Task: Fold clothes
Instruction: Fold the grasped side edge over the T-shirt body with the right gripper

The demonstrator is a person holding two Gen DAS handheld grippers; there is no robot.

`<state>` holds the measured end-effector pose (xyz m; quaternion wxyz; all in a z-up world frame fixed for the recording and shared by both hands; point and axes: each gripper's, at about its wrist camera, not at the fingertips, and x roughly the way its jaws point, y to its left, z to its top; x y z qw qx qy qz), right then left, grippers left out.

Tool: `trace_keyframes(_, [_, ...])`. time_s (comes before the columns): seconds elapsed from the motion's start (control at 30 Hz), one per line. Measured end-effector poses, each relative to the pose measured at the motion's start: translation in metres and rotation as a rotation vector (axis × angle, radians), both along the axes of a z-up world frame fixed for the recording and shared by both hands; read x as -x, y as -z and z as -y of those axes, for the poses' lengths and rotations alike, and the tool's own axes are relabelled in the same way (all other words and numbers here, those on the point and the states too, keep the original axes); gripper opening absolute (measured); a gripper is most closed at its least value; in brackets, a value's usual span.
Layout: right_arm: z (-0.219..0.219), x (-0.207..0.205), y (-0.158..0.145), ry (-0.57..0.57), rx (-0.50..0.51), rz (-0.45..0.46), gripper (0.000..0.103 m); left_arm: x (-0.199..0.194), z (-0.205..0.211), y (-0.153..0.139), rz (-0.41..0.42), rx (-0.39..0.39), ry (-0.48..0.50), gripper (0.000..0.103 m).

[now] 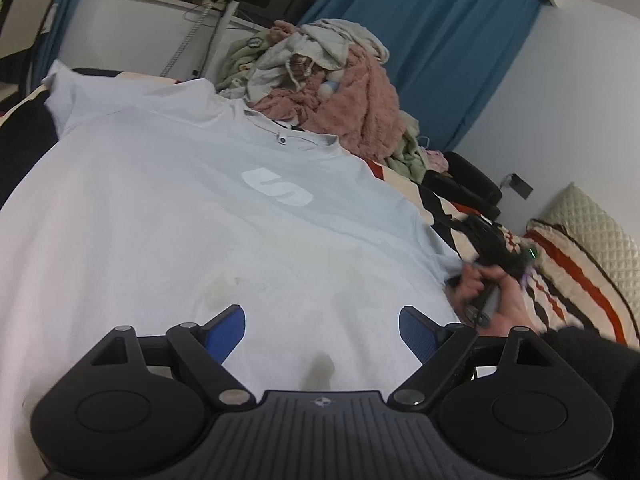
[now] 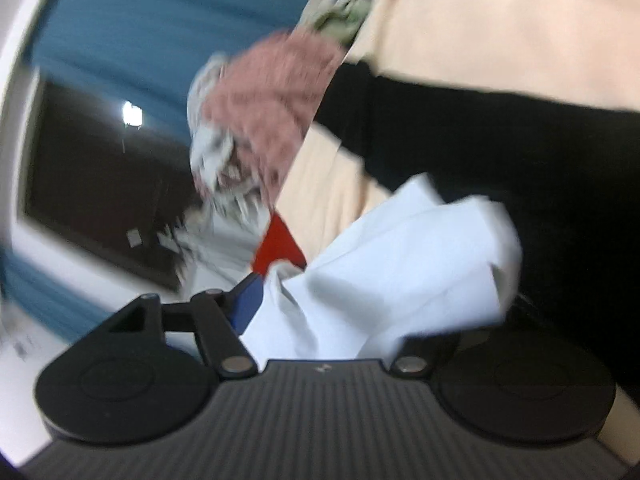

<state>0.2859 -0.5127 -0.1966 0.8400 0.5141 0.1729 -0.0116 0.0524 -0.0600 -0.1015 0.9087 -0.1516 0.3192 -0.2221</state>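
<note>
Progress: the shirt (image 1: 208, 208) lies spread flat on the bed (image 1: 560, 264), front up, collar at the far end, hem nearest the left gripper (image 1: 322, 330). No fold shows across its body yet, so I judge the job barely begun.
Done: the spreading and smoothing, by the look of it; the chest and logo lie mostly flat.
Left: both sleeves and sides to turn in, then the length to double over. The pile (image 1: 320, 76) of unfolded clothes at the far end suggests more to come.
Left jaws: apart, wide, with nothing between them. They hover over the near part of the shirt, around the faint stains; I cannot tell whether the blue pads touch the cloth.
Right gripper (image 2: 360, 304): its view is blurred. A bunch of the shirt's pale cloth (image 2: 400, 264) sits between the fingers and spills over the right one, which is hidden.
Right jaws: they look apart, the left blue pad standing just clear of the cloth, not clamped on it.
Right hand (image 1: 488, 292): at the shirt's right edge, by the sleeve, well right of the left gripper.
Next, I reckon: the right sleeve is the first part to be turned in.
</note>
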Motion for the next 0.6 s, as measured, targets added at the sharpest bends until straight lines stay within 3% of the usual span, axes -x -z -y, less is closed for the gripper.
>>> trace_keyframes(0.07, [-0.006, -0.022, -0.008, -0.027, 0.106, -0.035, 0.063, -0.003, 0.001, 0.002, 0.013, 0.003, 0.015, 0.086])
trace_keyframes(0.1, [-0.006, -0.029, -0.011, 0.001, 0.123, -0.067, 0.048, -0.006, 0.001, 0.003, 0.013, 0.012, 0.024, 0.086])
trace_keyframes(0.13, [-0.005, -0.034, -0.012, 0.034, 0.118, -0.094, 0.019, -0.01, 0.0, 0.006, 0.003, 0.032, 0.032, 0.086])
trace_keyframes(0.17, [-0.004, -0.035, -0.015, 0.061, 0.115, -0.115, 0.006, -0.014, -0.001, 0.008, -0.014, 0.053, 0.035, 0.086])
trace_keyframes(0.23, [-0.005, -0.033, -0.027, 0.11, 0.153, -0.141, 0.007, -0.021, -0.005, 0.011, -0.038, 0.072, 0.019, 0.086])
trace_keyframes(0.37, [-0.039, -0.017, -0.089, 0.152, 0.489, -0.101, 0.007, -0.025, -0.022, 0.002, -0.028, 0.091, -0.041, 0.086])
trace_keyframes(0.47, [-0.079, -0.011, -0.139, 0.18, 0.668, -0.059, 0.007, -0.024, -0.038, -0.01, -0.033, 0.098, -0.112, 0.086])
trace_keyframes(0.6, [-0.159, -0.019, -0.192, 0.182, 0.927, -0.017, 0.007, -0.017, -0.059, -0.025, -0.023, 0.011, -0.186, 0.087])
